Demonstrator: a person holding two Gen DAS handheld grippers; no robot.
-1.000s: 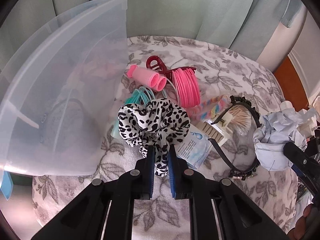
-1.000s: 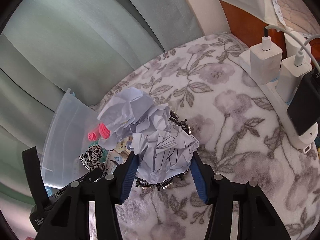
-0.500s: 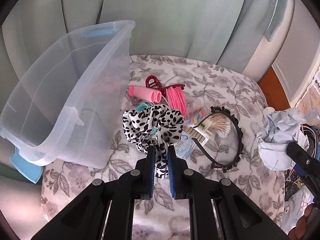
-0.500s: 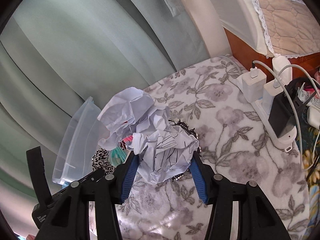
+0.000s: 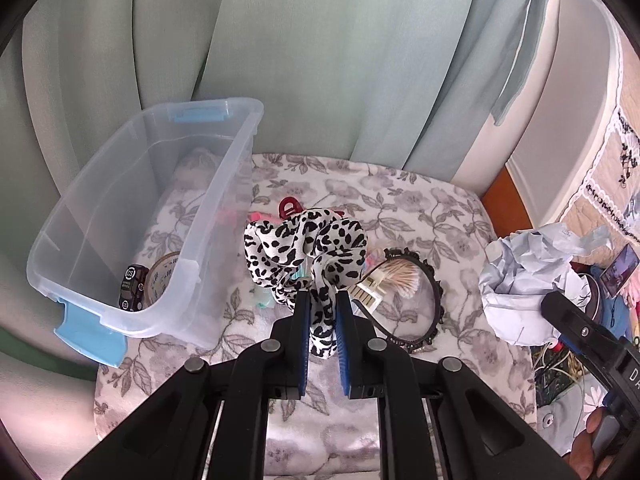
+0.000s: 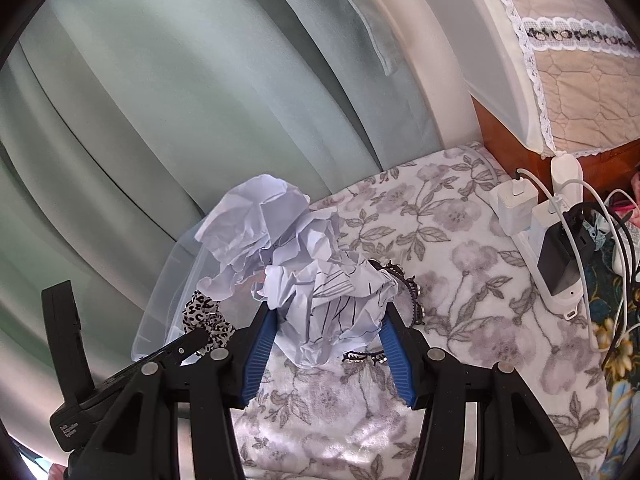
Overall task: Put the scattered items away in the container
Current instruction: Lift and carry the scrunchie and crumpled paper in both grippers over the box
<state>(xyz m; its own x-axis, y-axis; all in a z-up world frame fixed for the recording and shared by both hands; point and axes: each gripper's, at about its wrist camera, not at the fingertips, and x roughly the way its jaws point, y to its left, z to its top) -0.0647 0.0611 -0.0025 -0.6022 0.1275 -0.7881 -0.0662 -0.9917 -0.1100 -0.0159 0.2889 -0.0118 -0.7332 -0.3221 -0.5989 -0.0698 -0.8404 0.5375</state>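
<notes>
Scrunchie (image 5: 304, 248) and paper (image 6: 320, 280) lifted, gripper-clamped

Clear glossy plastic container (image 5: 208, 216), crumpled matt paper (image 6: 320, 280) (plush floral cloth (image 5: 420, 208) beneath).

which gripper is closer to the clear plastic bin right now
Left. The left gripper, shut on the leopard scrunchie, is right beside the clear bin. The right gripper, gripping the crumpled paper, sits farther off, beyond the black headband.

1. The leopard-print scrunchie (image 5: 304, 248) is covering most of the red claw clip (image 5: 289, 205) and the pink items behind it.
2. The crumpled paper (image 6: 320, 280) is hiding part of the black headband (image 6: 404, 280).
</notes>
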